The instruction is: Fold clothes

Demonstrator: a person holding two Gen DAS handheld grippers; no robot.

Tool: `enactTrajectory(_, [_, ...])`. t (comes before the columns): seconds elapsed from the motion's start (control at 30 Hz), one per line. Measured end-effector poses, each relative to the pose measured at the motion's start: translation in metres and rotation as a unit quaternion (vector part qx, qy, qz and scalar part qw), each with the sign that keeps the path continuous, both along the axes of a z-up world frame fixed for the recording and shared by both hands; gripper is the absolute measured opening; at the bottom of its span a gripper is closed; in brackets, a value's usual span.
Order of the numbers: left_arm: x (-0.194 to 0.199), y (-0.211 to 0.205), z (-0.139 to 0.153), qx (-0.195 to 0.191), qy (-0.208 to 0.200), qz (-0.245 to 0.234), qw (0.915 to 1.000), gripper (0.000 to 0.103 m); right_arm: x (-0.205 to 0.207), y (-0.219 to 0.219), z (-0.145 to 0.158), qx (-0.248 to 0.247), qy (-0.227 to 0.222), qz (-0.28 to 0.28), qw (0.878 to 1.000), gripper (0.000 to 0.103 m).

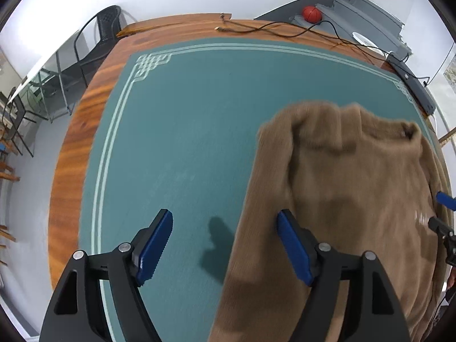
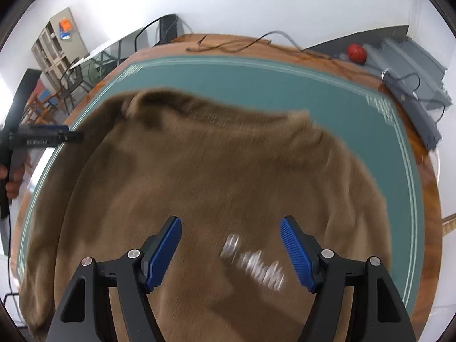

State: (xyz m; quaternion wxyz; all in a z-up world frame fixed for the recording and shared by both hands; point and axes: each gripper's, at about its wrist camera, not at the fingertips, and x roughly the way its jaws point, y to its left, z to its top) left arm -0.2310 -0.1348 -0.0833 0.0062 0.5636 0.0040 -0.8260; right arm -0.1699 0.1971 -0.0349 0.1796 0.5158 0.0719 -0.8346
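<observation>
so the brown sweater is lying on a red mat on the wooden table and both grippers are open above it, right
Not quite: the mat is teal green with a pale line border, not red, as the left wrist view shows. The rest holds: the brown sweater lies on it on the wooden table, with the left gripper and right gripper open.

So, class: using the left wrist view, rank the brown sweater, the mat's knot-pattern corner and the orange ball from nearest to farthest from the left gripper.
1. Brown sweater: right side, under the left gripper's right finger.
2. Knot-pattern corner of the green mat: far left.
3. Orange ball: beyond the table, upper right.
</observation>
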Motion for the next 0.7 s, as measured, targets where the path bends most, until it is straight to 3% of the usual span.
enactTrajectory(0.17, [0.059, -0.017, -0.002, 0.049, -0.029, 0.008, 0.9984, 0.08, 0.058, -0.002, -0.014, 0.025, -0.017, 0.012, 0.999, 0.074])
enactTrajectory(0.3, [0.101, -0.021, -0.008, 0.064, -0.039, 0.006, 0.9972, 0.08, 0.088, 0.003, -0.013, 0.022, -0.02, 0.007, 1.0, 0.074])
enactTrajectory(0.43, [0.126, -0.022, -0.019, 0.126, -0.056, 0.011, 0.9903, 0.08, 0.106, 0.009, -0.014, 0.009, -0.028, -0.013, 0.999, 0.074])
enactTrajectory(0.5, [0.128, -0.02, -0.023, 0.128, -0.056, 0.008, 0.9901, 0.07, 0.113, 0.011, -0.014, 0.007, -0.03, -0.021, 0.999, 0.074])
enactTrajectory(0.53, [0.129, -0.017, -0.023, 0.126, -0.057, 0.005, 0.9904, 0.048, 0.118, 0.011, -0.011, 0.004, -0.03, -0.022, 0.999, 0.074])
enactTrajectory(0.57, [0.13, -0.015, -0.023, 0.127, -0.058, 0.003, 0.9902, 0.035, 0.122, 0.011, -0.009, 0.002, -0.03, -0.024, 0.999, 0.074])
enactTrajectory(0.6, [0.131, -0.013, -0.021, 0.127, -0.056, 0.003, 0.9903, 0.032, 0.126, 0.011, -0.008, 0.001, -0.029, -0.025, 0.999, 0.074])
enactTrajectory(0.63, [0.131, -0.011, -0.017, 0.12, -0.052, 0.003, 0.9914, 0.02, 0.127, 0.01, -0.009, 0.002, -0.028, -0.026, 0.999, 0.074])
enactTrajectory(0.7, [0.132, -0.013, -0.008, 0.104, -0.045, 0.007, 0.9936, 0.015, 0.129, 0.01, -0.01, 0.004, -0.025, -0.026, 0.999, 0.074])
